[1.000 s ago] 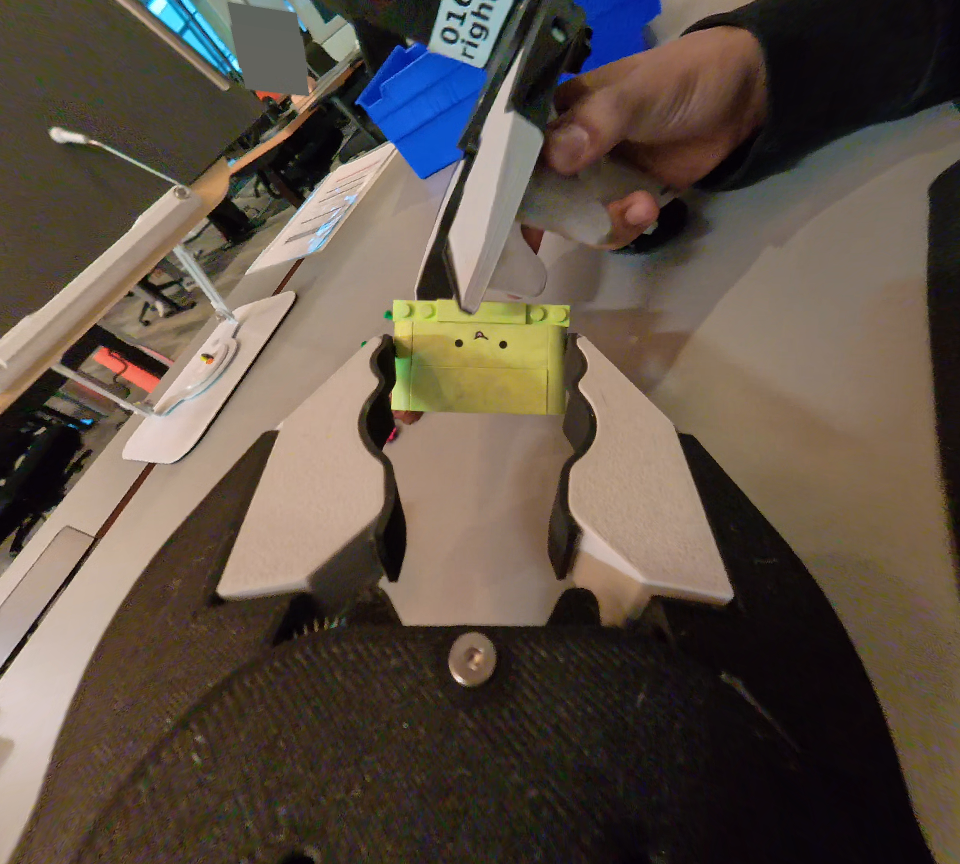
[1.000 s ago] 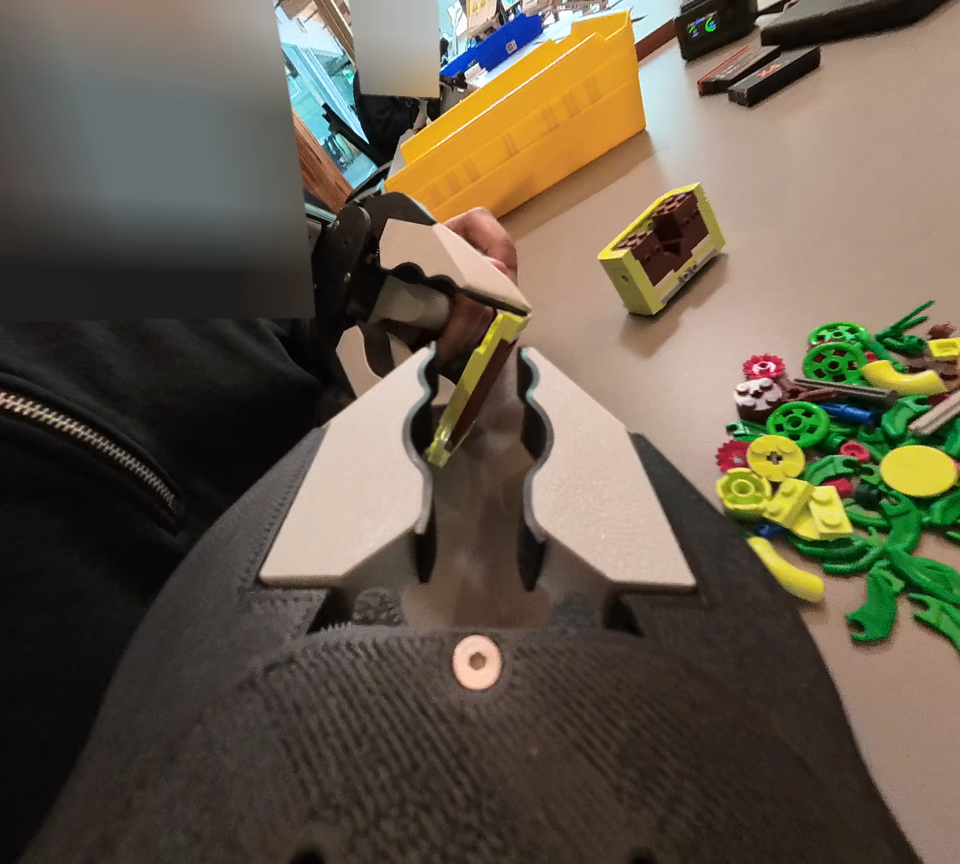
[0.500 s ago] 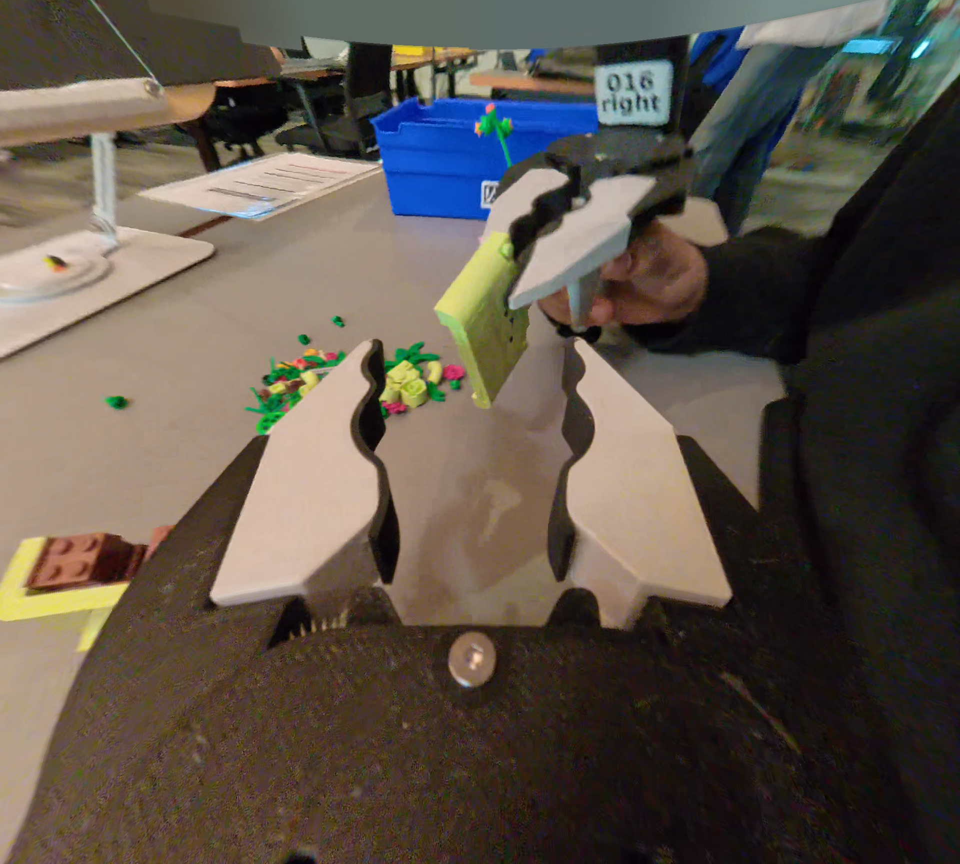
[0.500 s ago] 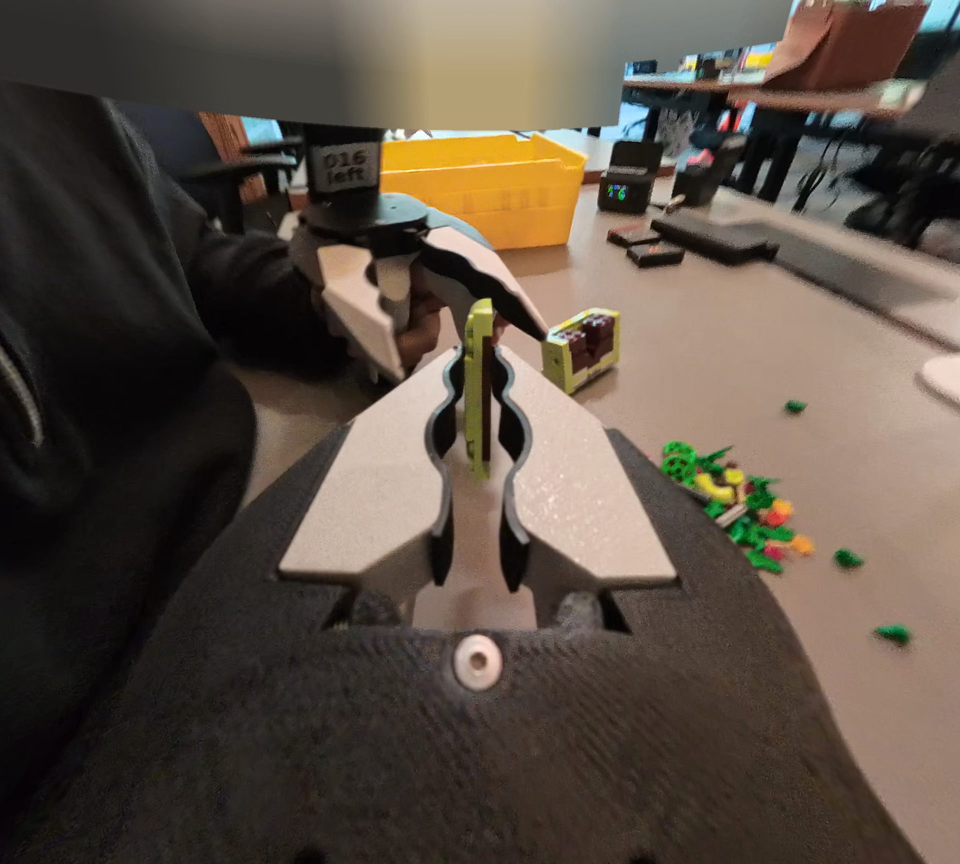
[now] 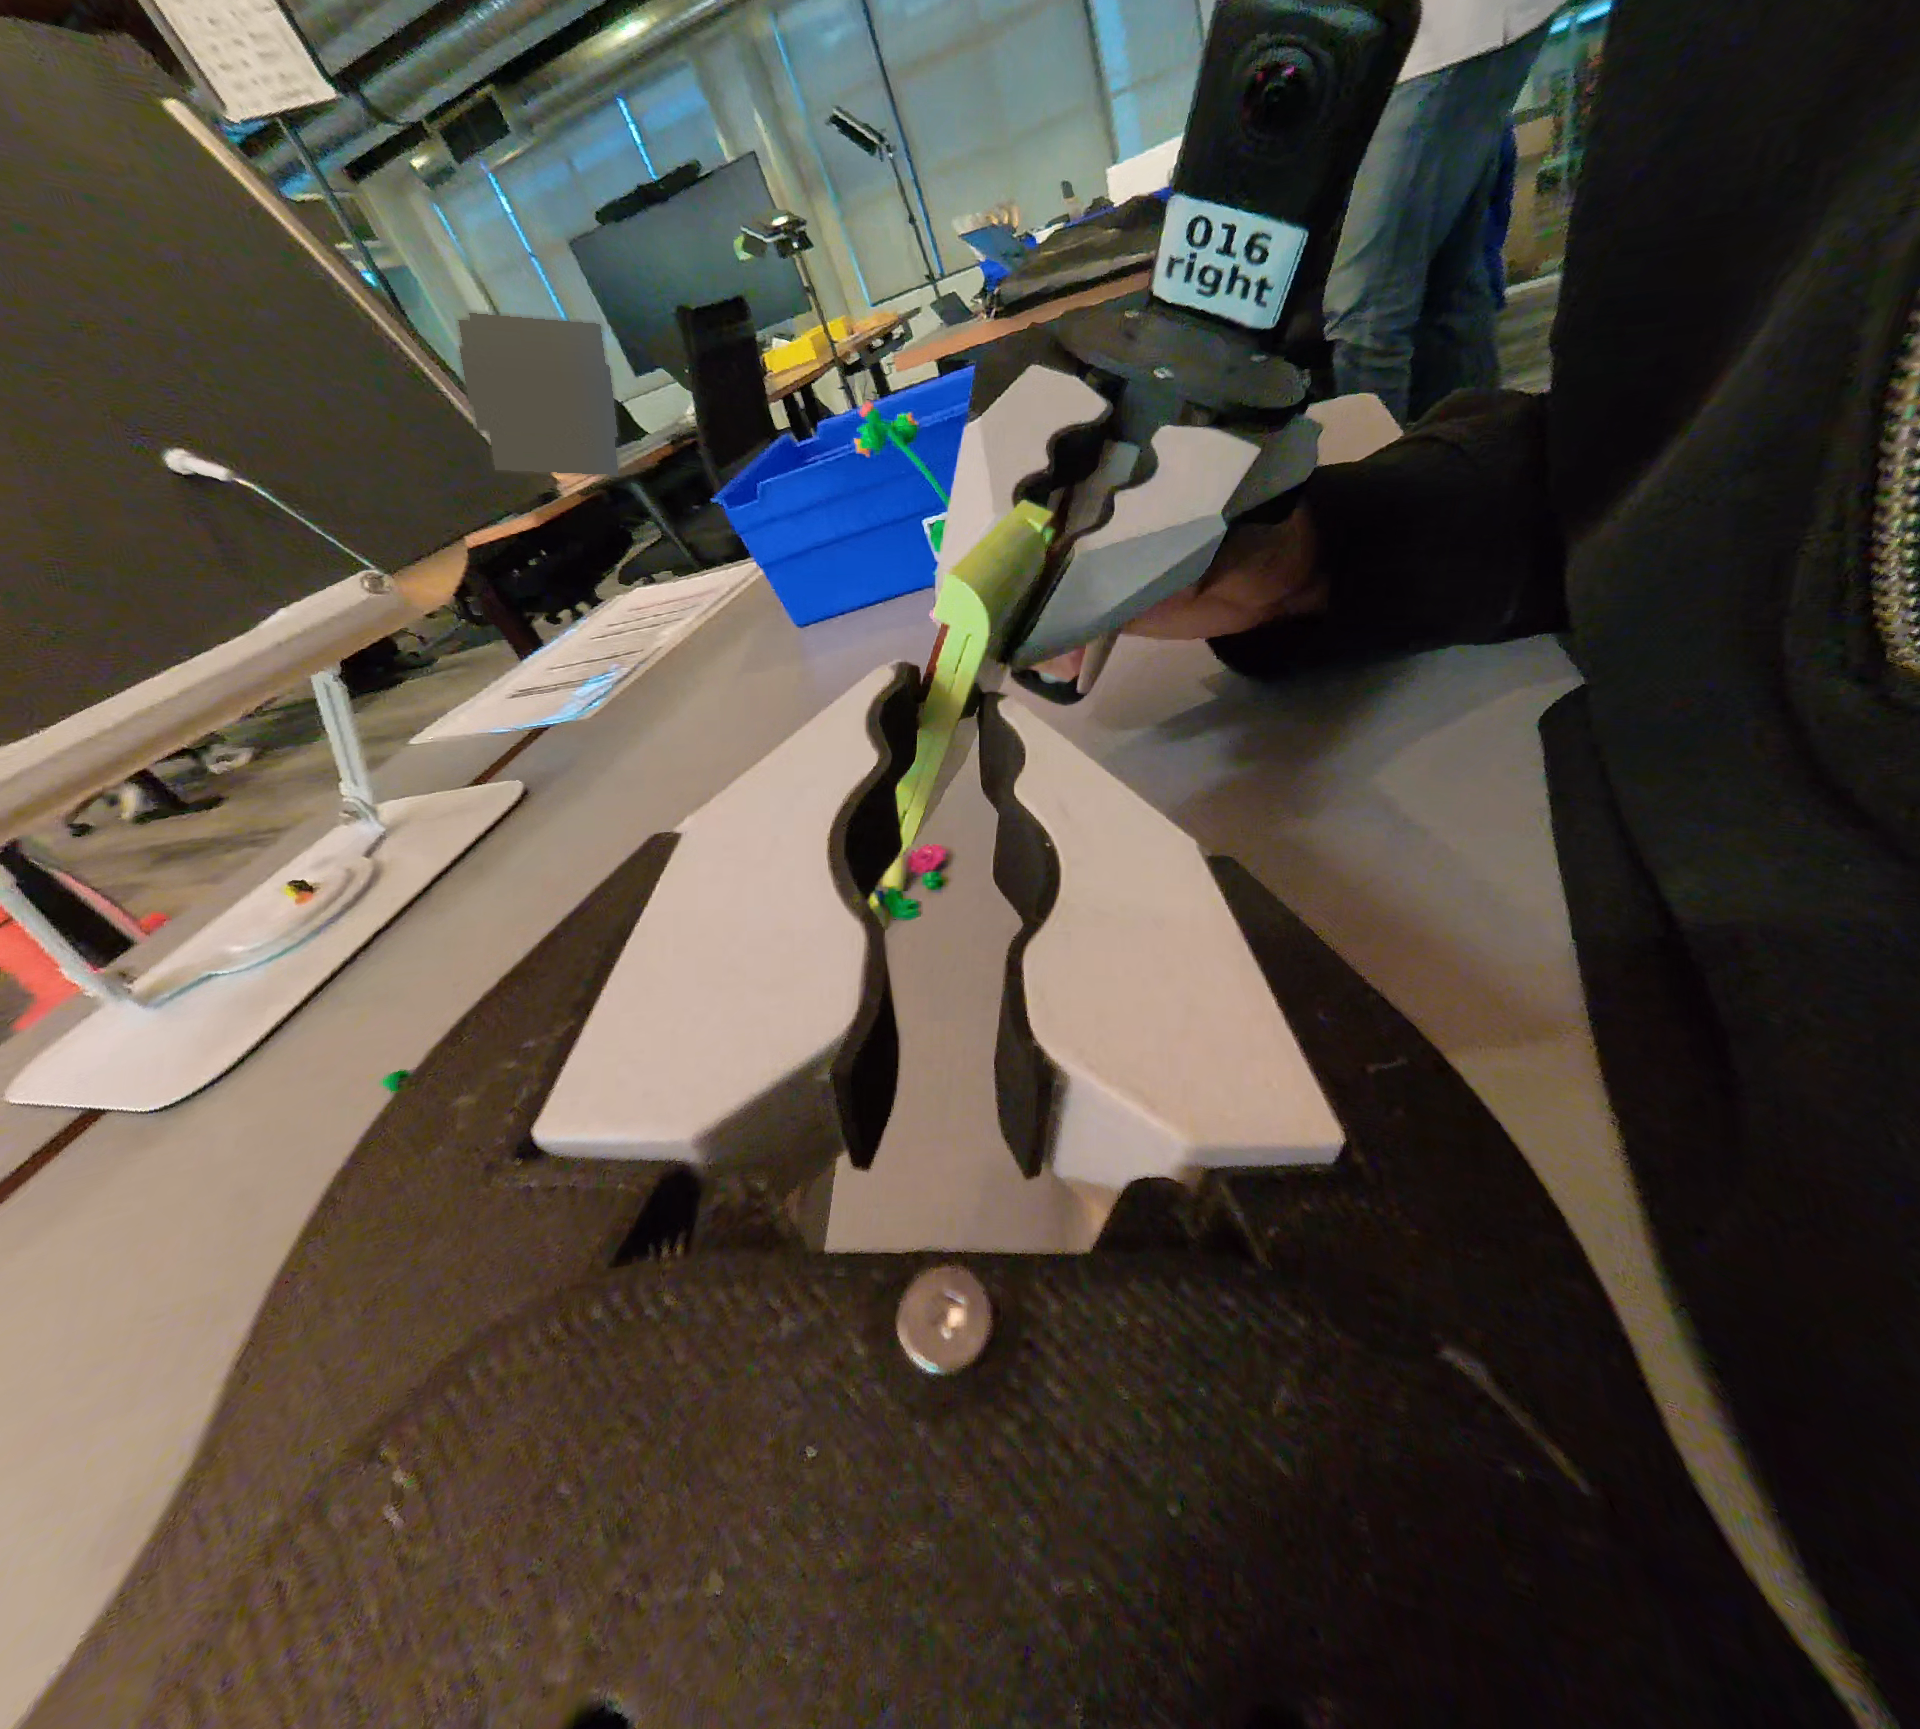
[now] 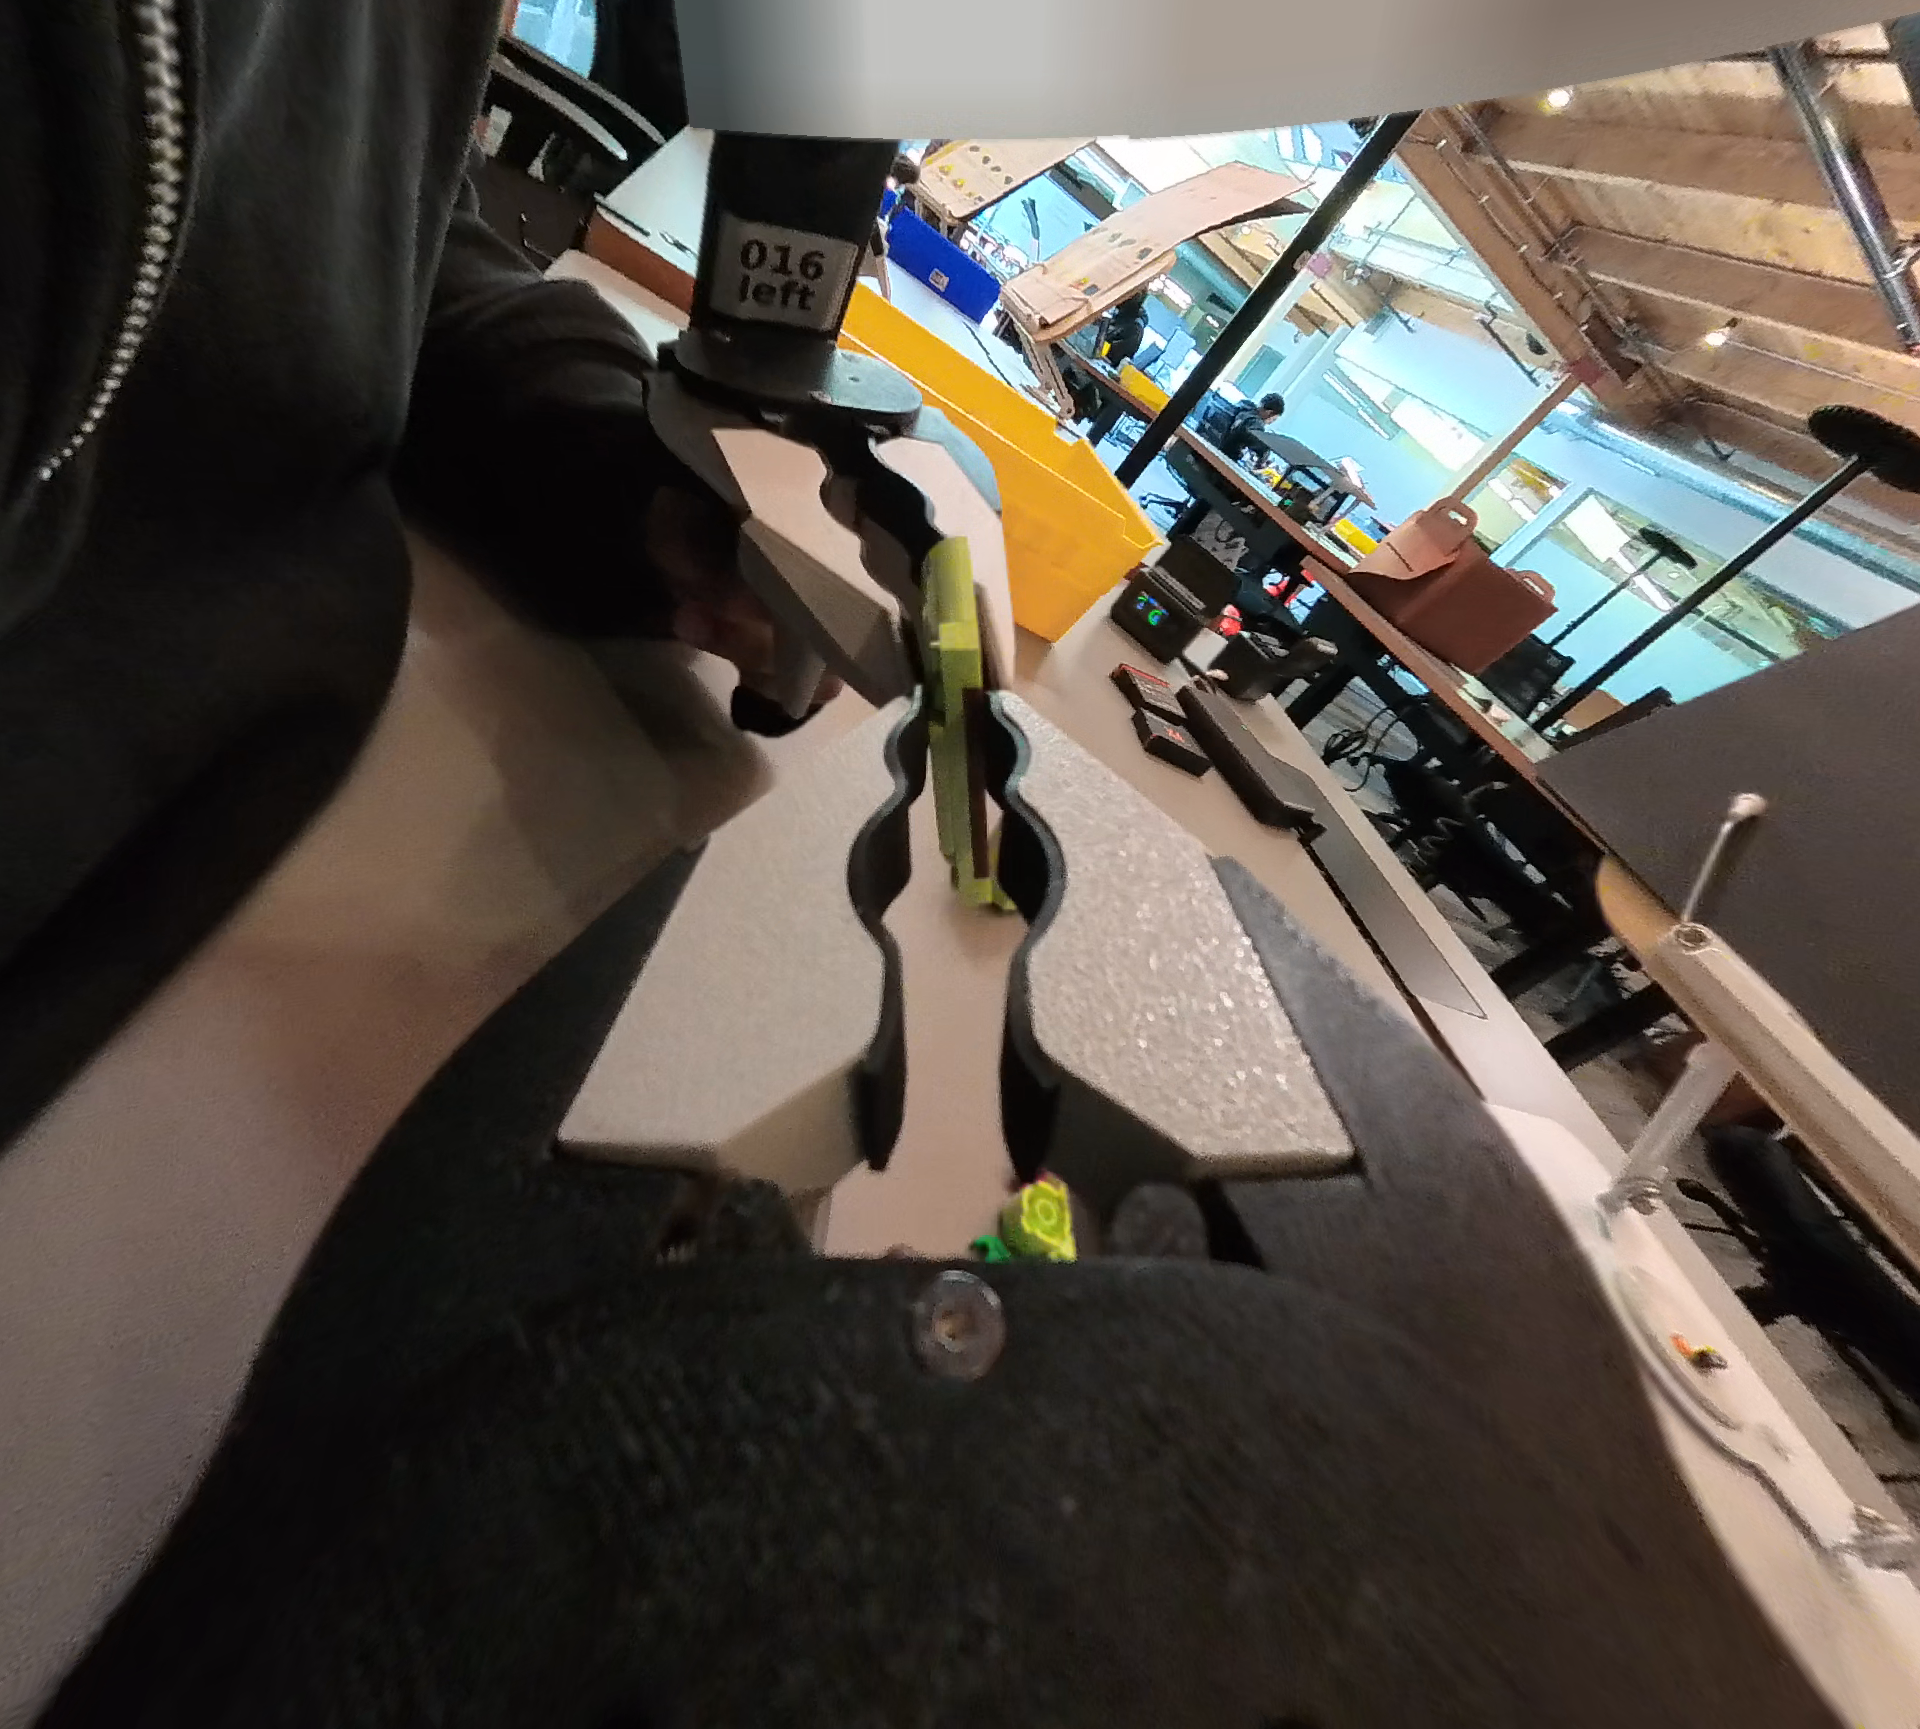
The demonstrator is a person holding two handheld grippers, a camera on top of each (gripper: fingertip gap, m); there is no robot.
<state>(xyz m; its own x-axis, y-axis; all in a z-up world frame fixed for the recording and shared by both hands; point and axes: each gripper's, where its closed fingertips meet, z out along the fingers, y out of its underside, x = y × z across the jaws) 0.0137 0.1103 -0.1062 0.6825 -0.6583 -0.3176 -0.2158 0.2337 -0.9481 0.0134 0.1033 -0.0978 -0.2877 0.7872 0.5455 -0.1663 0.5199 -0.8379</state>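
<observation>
A flat lime-green brick panel (image 5: 971, 630) with a brown layer on one face is held edge-on in the air above the grey table (image 5: 1351, 806), between the two grippers. In the left wrist view the left gripper (image 5: 940, 703) has its jaws drawn in on the panel's lower part, the tips pressing both faces. The right gripper (image 5: 1049, 526) comes in from above and to the right, its jaws clenched on the panel's upper edge; a hand (image 5: 1236, 599) in a black sleeve grips its handle. In the right wrist view the same panel (image 6: 956, 703) stands between the right gripper's (image 6: 961, 723) narrowed jaws, with the left gripper (image 6: 940, 599) holding it from beyond. Each gripper carries a black camera post with a white printed label.

Small loose green and pink pieces (image 5: 920, 879) lie on the table under the panel. Farther back sits a blue bin (image 5: 842, 516) with a green stemmed brick flower (image 5: 894, 443) rising from it; a yellow bin (image 6: 1029, 484) stands on the other side, contents hidden. A printed sheet (image 5: 613, 661) and a white lamp base (image 5: 260, 931) rest on the table at the left.
</observation>
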